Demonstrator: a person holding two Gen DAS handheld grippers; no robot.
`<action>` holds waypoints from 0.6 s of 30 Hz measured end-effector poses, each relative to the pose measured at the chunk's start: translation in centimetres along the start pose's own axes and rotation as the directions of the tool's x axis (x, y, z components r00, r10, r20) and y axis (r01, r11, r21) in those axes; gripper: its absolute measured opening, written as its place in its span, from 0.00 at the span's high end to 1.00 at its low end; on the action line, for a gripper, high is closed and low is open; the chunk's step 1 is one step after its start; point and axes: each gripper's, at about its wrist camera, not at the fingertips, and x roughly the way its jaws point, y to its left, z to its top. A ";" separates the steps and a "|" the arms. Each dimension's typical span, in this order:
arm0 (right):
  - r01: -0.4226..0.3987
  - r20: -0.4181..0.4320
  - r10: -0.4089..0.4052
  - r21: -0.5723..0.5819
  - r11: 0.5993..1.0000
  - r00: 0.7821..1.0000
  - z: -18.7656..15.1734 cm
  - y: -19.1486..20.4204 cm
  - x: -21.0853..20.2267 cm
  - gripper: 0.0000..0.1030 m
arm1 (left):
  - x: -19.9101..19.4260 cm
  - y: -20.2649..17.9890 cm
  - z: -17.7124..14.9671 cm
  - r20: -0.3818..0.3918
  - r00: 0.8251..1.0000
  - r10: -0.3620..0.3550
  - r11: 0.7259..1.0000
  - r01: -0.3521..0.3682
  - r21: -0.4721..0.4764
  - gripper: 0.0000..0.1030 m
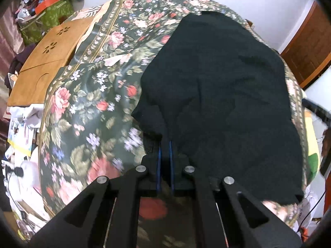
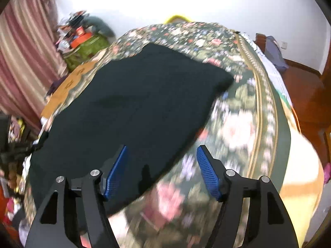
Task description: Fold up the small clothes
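Left gripper [image 1: 164, 144] pinching black shirt [image 1: 217, 95] at its 7 o'clock edge; right gripper [image 2: 161, 153] spread wide, empty. Soft, light, floppy: best gripped at corners.

Floral bedspread [image 1: 86, 107], wooden folding table [image 1: 47, 62], pink curtain [image 2: 22, 62], white wall [image 2: 227, 4]

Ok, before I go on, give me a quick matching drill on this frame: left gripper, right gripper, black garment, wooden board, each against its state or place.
Things:
1. left gripper
2. right gripper
3. black garment
4. wooden board

States or places:
A. spread out on the floral bedcover
B. jaws wide open above the garment's near edge
C. lying off to the left of the bedcover
D. blue pads close together, pinching a fold of dark cloth

Pairs: 1-D, 2-B, 3-A, 4-C
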 end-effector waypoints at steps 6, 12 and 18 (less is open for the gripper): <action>-0.080 -0.072 0.082 0.029 0.996 0.994 -2.9 1.3 -0.4 0.35 | -1.7 -3.4 -2.2 0.011 0.994 -0.105 0.994 0.105 0.031 0.95; -0.100 -0.125 0.108 0.066 0.993 0.986 -4.4 1.8 1.1 0.35 | -3.5 -4.0 -3.3 0.047 0.995 -0.087 0.995 0.084 0.056 0.85; -0.106 -0.112 0.111 0.049 0.993 0.987 -4.6 2.2 1.4 0.51 | -5.1 -0.1 -3.3 0.096 0.995 -0.021 0.999 0.024 -0.029 0.57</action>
